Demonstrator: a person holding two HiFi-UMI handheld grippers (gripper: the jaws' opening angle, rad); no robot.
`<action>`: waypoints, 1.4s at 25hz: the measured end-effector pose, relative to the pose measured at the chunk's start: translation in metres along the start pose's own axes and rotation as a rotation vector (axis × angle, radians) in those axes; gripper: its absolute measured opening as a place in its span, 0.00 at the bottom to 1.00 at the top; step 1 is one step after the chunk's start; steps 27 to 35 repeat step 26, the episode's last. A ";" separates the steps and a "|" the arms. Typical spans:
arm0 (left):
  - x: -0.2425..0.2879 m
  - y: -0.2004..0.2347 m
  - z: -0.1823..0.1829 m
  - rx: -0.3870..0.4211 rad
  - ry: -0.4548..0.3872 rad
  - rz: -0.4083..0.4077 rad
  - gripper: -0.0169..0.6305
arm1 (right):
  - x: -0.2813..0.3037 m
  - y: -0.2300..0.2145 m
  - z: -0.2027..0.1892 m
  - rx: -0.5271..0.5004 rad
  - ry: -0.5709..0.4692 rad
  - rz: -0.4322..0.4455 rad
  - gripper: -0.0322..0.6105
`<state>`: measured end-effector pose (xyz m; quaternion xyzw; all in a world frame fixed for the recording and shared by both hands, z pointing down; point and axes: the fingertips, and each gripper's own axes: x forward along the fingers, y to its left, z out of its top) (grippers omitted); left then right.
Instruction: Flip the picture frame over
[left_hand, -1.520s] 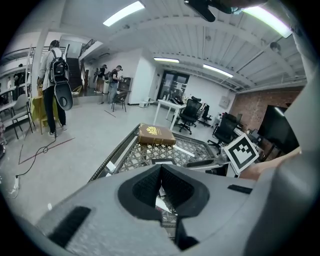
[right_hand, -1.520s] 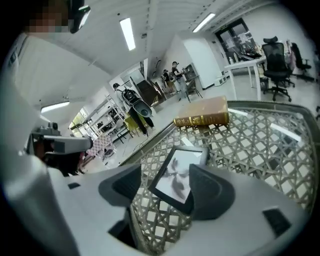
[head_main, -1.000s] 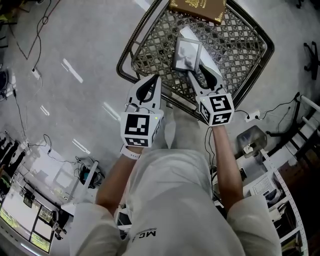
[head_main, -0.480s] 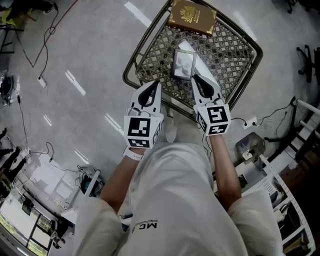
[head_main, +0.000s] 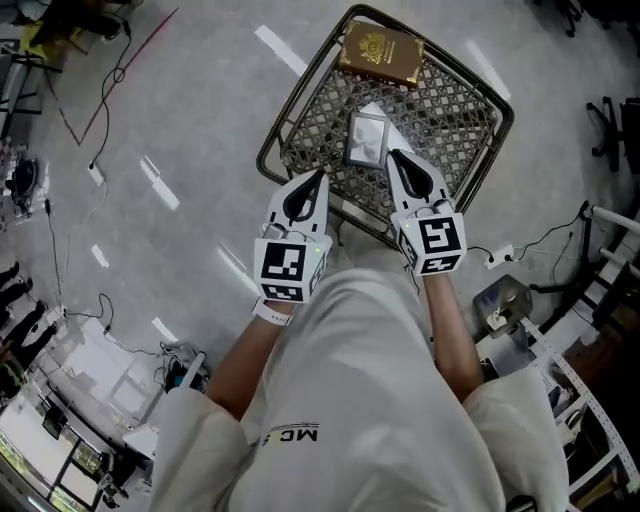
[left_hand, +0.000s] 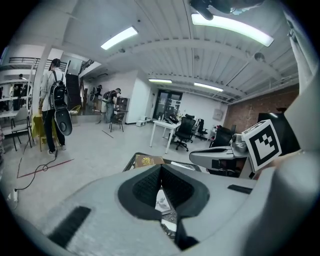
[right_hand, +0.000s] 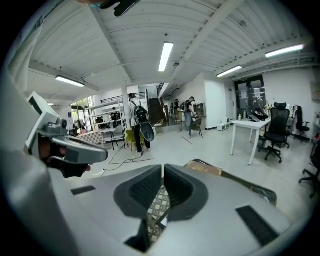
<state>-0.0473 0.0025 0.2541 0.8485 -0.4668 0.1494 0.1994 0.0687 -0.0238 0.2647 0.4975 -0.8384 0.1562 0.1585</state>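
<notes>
Picture frame (head_main: 367, 138) flat on mesh tabletop (head_main: 455, 110), long axis pointing away; just ahead of right gripper (head_main: 392, 156), jaws just closing, empty; left gripper (head_main: 320, 176) jaws pressed together, empty.

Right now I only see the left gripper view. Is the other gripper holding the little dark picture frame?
Observer: No. The right gripper holds nothing. Its jaws have just been closing, with nothing between them.
Operator: So where's the frame?
Observer: The head view shows the dark-rimmed rectangular picture frame lying flat on the dark metal lattice table, just ahead of that gripper.
Operator: Is anything under it?
Observer: Yes, a white sheet sticks out from beneath the frame's far side.
</notes>
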 end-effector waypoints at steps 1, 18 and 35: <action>-0.003 -0.001 0.004 0.001 -0.008 0.000 0.06 | -0.002 0.000 0.005 -0.003 -0.010 -0.002 0.10; -0.015 -0.019 0.050 0.050 -0.096 -0.005 0.06 | -0.039 0.003 0.038 -0.025 -0.092 -0.009 0.09; -0.019 -0.024 0.060 0.056 -0.118 -0.004 0.06 | -0.051 0.005 0.042 -0.021 -0.109 -0.005 0.08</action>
